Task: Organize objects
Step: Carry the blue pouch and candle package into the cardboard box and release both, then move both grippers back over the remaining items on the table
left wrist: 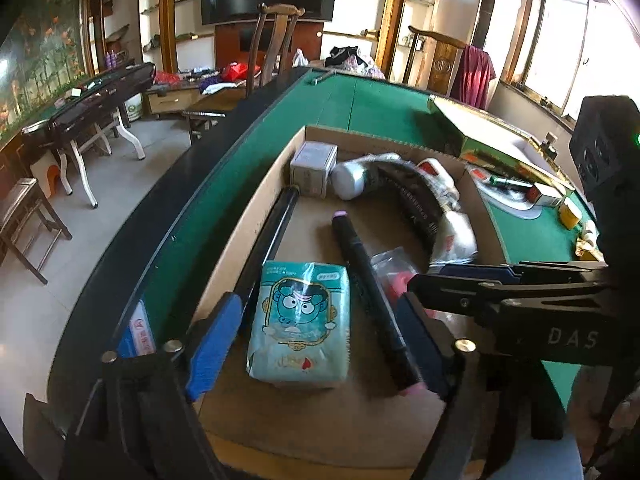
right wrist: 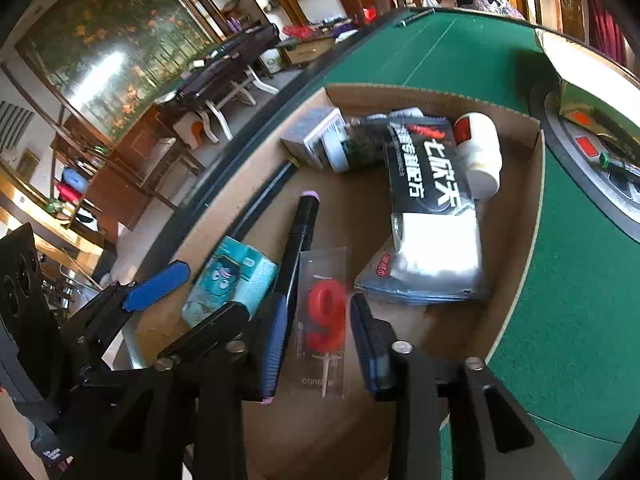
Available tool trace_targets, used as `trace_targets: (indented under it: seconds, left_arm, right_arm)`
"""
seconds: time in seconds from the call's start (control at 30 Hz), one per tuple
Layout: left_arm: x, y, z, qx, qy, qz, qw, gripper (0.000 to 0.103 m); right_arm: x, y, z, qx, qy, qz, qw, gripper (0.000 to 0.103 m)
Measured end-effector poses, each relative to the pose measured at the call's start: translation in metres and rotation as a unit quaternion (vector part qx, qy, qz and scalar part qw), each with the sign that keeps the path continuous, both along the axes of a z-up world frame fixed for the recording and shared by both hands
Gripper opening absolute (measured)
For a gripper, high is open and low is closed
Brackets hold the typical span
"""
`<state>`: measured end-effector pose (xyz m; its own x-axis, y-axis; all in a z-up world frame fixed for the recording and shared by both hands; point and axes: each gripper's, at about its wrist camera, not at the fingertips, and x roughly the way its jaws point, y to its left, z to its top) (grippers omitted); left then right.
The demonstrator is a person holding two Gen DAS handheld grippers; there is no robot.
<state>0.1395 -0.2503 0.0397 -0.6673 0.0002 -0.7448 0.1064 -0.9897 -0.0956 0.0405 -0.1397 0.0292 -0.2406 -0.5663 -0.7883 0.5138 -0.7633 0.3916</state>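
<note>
A cardboard box (left wrist: 256, 208) on the green table holds several items. My left gripper (left wrist: 316, 340) is open over the box, its fingers either side of a teal tissue pack (left wrist: 302, 320) and a black marker (left wrist: 372, 304). My right gripper (right wrist: 320, 344) is open, its blue pads either side of a red "9" candle in a clear packet (right wrist: 324, 316); the packet lies on the box floor. The tissue pack (right wrist: 230, 276) and marker (right wrist: 300, 236) also show in the right wrist view. My right gripper shows at the right of the left wrist view (left wrist: 436, 280).
The far end of the box holds a small grey carton (left wrist: 314, 168), a white bottle (right wrist: 480, 156), a black packet (right wrist: 428, 176) and a black pen (left wrist: 280, 216). A green-and-gold box (left wrist: 492, 140) and small items sit on the table (left wrist: 380, 96) to the right. Chairs stand beyond.
</note>
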Motion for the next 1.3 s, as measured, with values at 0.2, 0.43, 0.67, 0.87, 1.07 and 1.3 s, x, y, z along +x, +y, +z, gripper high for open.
trace_targets:
  seconds: [0.2, 0.43, 0.67, 0.87, 1.07, 1.3]
  left_arm:
    - [0.011, 0.008, 0.018, 0.005, 0.004, 0.014, 0.9999, 0.087]
    - [0.022, 0.045, 0.047, -0.016, 0.029, -0.015, 0.9993, 0.087]
    - [0.020, 0.099, 0.060, -0.078, 0.046, -0.056, 0.9943, 0.089]
    - [0.015, 0.137, 0.053, -0.112, 0.032, -0.088, 0.9893, 0.090]
    - [0.010, 0.166, 0.047, -0.147, 0.024, -0.113, 0.9824, 0.090]
    - [0.003, 0.182, 0.038, -0.154, 0.008, -0.132, 0.9792, 0.090]
  right_arm:
    - [0.017, 0.026, 0.019, -0.023, 0.029, -0.009, 0.999, 0.072]
    - [0.031, 0.068, 0.036, -0.045, 0.053, -0.039, 0.997, 0.083]
    - [0.039, 0.133, 0.042, -0.055, 0.072, -0.101, 0.991, 0.086]
    - [0.025, 0.180, 0.043, -0.069, 0.066, -0.146, 0.985, 0.087]
    - [0.019, 0.214, 0.039, -0.077, 0.061, -0.178, 0.979, 0.088]
    - [0.014, 0.245, 0.037, -0.074, 0.065, -0.210, 0.973, 0.089]
